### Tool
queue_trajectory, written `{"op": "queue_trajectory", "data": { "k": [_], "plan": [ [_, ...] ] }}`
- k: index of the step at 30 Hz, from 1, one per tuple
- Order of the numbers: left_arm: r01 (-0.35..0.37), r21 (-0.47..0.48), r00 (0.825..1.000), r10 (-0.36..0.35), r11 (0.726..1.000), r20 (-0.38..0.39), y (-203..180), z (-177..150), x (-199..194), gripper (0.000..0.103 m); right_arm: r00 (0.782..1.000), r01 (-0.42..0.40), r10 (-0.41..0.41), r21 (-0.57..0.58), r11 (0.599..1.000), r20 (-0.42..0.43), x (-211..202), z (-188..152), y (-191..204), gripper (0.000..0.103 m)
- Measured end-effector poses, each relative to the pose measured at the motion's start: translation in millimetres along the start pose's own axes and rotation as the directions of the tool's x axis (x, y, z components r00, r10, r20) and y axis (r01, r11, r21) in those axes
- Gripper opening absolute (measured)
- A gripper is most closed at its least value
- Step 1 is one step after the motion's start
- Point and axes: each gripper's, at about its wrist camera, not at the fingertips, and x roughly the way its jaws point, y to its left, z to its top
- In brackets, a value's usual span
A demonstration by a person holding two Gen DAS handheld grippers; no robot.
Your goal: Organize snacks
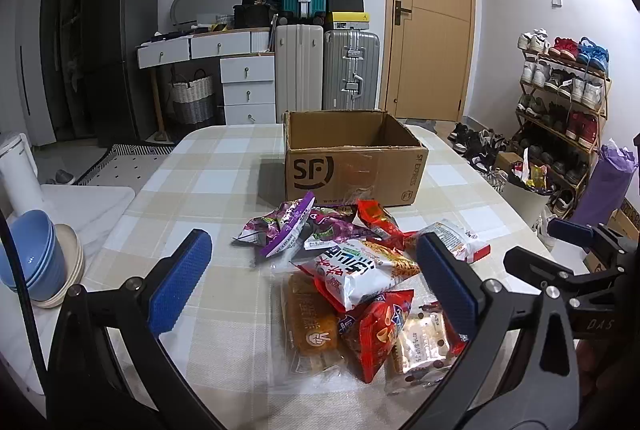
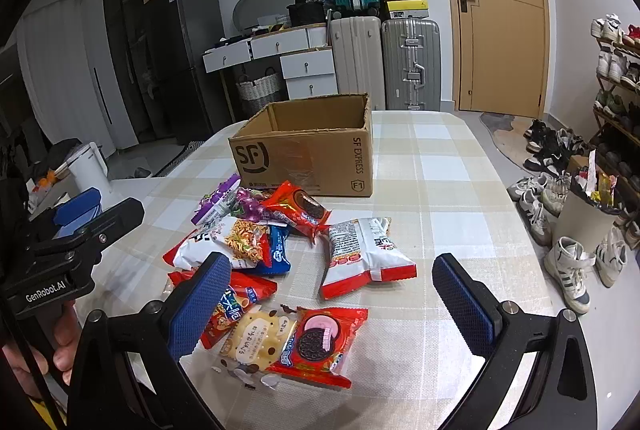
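Observation:
A pile of snack packets (image 1: 352, 270) (image 2: 276, 262) lies on the checked tablecloth in front of an open, empty-looking SF cardboard box (image 1: 352, 166) (image 2: 308, 154). The pile holds purple bags (image 1: 284, 226), a white-and-red noodle bag (image 1: 360, 270), a cake packet (image 1: 312, 330), a red Oreo packet (image 2: 324, 342) and a white-red bag (image 2: 364, 254) lying apart to the right. My left gripper (image 1: 316, 286) hovers open over the near part of the pile, holding nothing. My right gripper (image 2: 332, 302) is open too, low above the Oreo packet and biscuit packet (image 2: 260, 342).
Stacked blue bowls (image 1: 32, 266) and a white kettle (image 1: 16, 170) stand on a side counter at the left. Right of the table are a bin (image 2: 584, 214), loose shoes (image 2: 572, 274) and a shoe rack (image 1: 568, 98). Suitcases (image 1: 332, 70) and drawers stand behind the table.

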Motion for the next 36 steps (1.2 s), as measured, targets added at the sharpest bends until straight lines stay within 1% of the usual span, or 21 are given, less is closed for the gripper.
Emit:
{"op": "queue_trajectory", "data": {
  "k": [20,29,36],
  "plan": [
    [-0.016,0.005,1.000,0.016,1.000,0.008,0.4,-3.4,-1.0,0.102,1.000,-0.003,0.003,0.002,1.000,-0.001,-0.8,0.1,-0.6,0.103],
    [-0.036,-0.022,0.999,0.035,0.999,-0.005,13.3,-5.7,0.9,0.102,1.000,-0.004,0.004,0.004,1.000,0.000,-1.5,0.3,-0.3,0.103],
    [-0.044,-0.014,0.999,0.044,0.999,-0.010,12.6,-4.8,3.1,0.102,1.000,-0.003,0.003,0.008,1.000,-0.008,-0.9,0.3,-1.9,0.103]
  ]
}}
